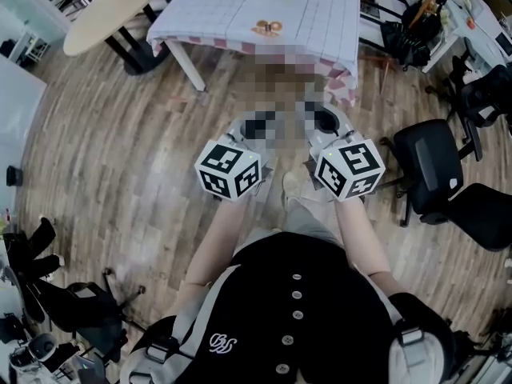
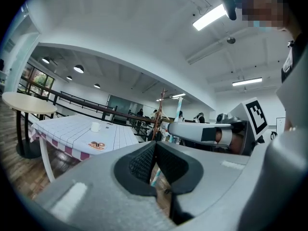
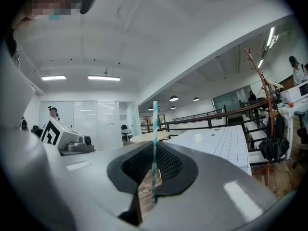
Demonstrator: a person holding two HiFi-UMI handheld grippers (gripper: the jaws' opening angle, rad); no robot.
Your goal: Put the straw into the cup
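Our right gripper clamps the straw; left gripper closed, empty. Walking to the distant cup, the thin straw may slip.

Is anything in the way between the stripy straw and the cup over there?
Nothing tall is in the way. The straw is clamped in the right gripper, and the cup stands far off on the table. Only floor lies between; a small brown thing lies flat before the cup.
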